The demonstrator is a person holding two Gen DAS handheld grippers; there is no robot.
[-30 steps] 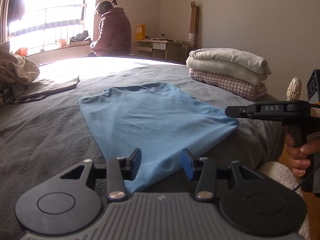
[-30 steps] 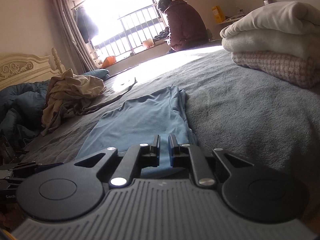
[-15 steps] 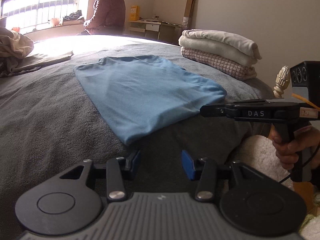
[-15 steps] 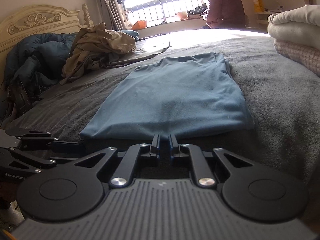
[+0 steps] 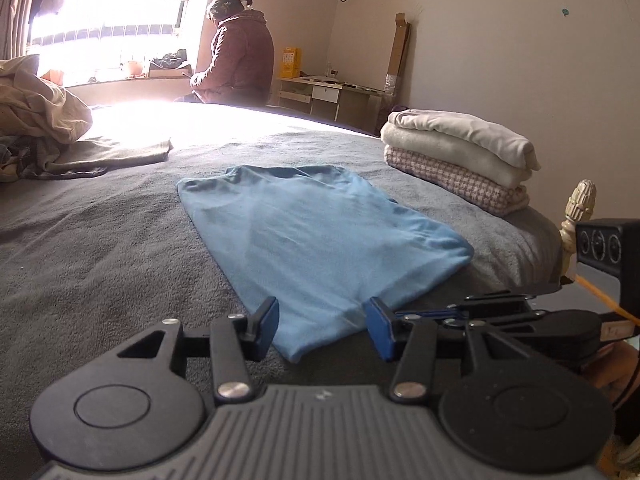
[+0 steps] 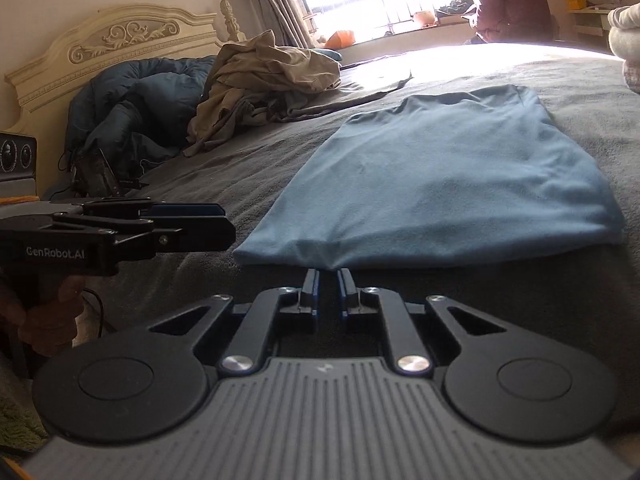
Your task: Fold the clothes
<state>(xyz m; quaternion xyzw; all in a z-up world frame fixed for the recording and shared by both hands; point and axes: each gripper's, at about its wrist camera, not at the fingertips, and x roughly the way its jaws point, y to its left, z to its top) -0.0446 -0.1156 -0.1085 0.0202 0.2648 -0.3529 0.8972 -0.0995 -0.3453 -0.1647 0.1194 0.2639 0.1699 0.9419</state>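
Item: blue garment (image 5: 320, 236), lying flat as a long narrow panel on the grey bedspread (image 5: 100, 240), sides apparently turned in, though the underside is hidden and this cannot be confirmed. Near the garment's far right side: a stack of folded clothes (image 5: 460, 156), three pieces. Beyond its far left corner: a heap of unfolded clothes (image 6: 260, 72) against the headboard (image 6: 116, 48). Left gripper (image 5: 322, 326): fingers well apart, straddling the garment's near left corner, not clamped. Right gripper (image 6: 327, 280): fingers nearly together with a slim gap, tips at the garment's near hem, holding nothing. Stage: the layout fits either a panel awaiting a further lengthwise fold or one just laid and smoothed. Risks: a pinch taking only the top layer would peel the panel open; the plush bedspread could be caught with the hem; uneven lifting of the two near corners would skew the edges.
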